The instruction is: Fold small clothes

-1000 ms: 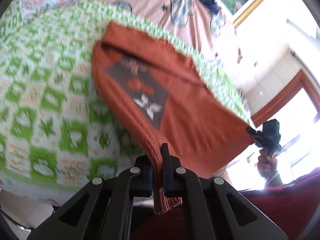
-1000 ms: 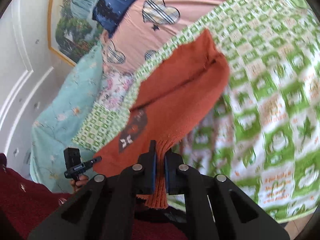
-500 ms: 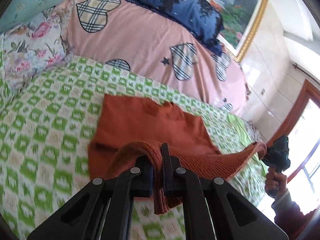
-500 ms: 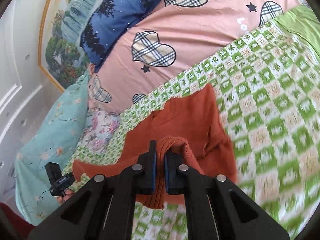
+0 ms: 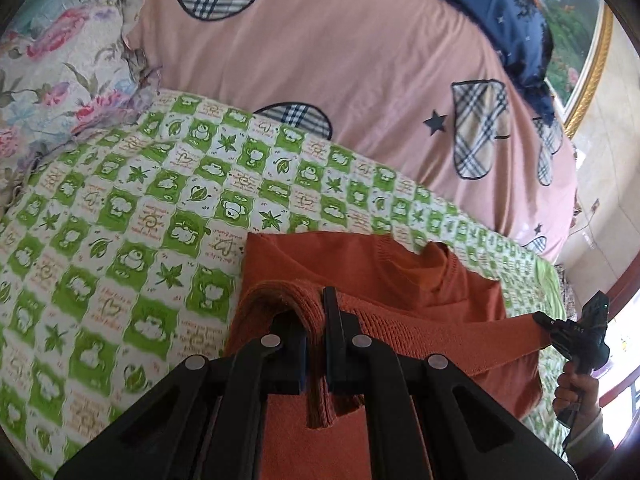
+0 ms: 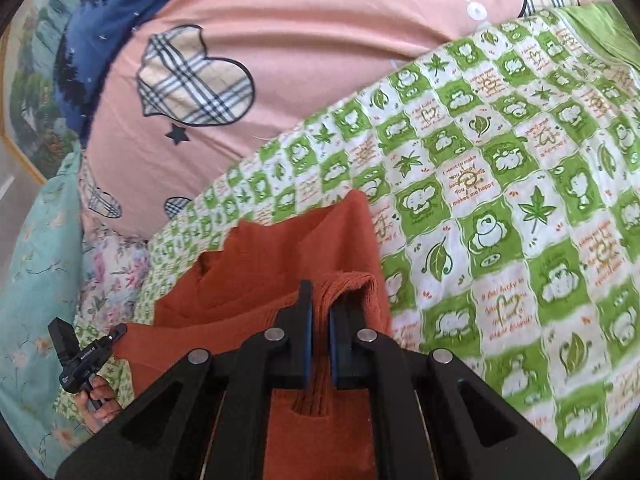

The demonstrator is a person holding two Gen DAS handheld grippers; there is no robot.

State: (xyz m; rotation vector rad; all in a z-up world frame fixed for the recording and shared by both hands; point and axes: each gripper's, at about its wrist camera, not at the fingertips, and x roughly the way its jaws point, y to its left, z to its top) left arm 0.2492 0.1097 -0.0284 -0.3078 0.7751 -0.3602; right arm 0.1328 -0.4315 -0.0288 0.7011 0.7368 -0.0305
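Note:
A small rust-orange knitted sweater (image 5: 384, 276) lies on a green-and-white checked blanket (image 5: 132, 216), collar end away from me. Its ribbed hem is lifted and carried over the body. My left gripper (image 5: 316, 308) is shut on one corner of that hem. My right gripper (image 6: 320, 300) is shut on the other corner of the sweater (image 6: 280, 256). The hem stretches taut between them. In the left wrist view the right gripper (image 5: 540, 320) shows at the far right, held by a hand (image 5: 576, 392). In the right wrist view the left gripper (image 6: 118, 332) shows at lower left.
A pink duvet with plaid hearts (image 5: 344, 60) lies beyond the blanket (image 6: 500, 184). A floral pillow (image 5: 60, 80) sits at the left, a dark blue pillow (image 5: 508, 8) at the back, and a teal floral cover (image 6: 36, 264) at the bed's side. A gold-framed picture (image 5: 576, 48) hangs behind.
Both grippers have carried the hem away from the bed's edge and over the sweater toward its collar. The sweater's patterned front is now folded under and hidden.

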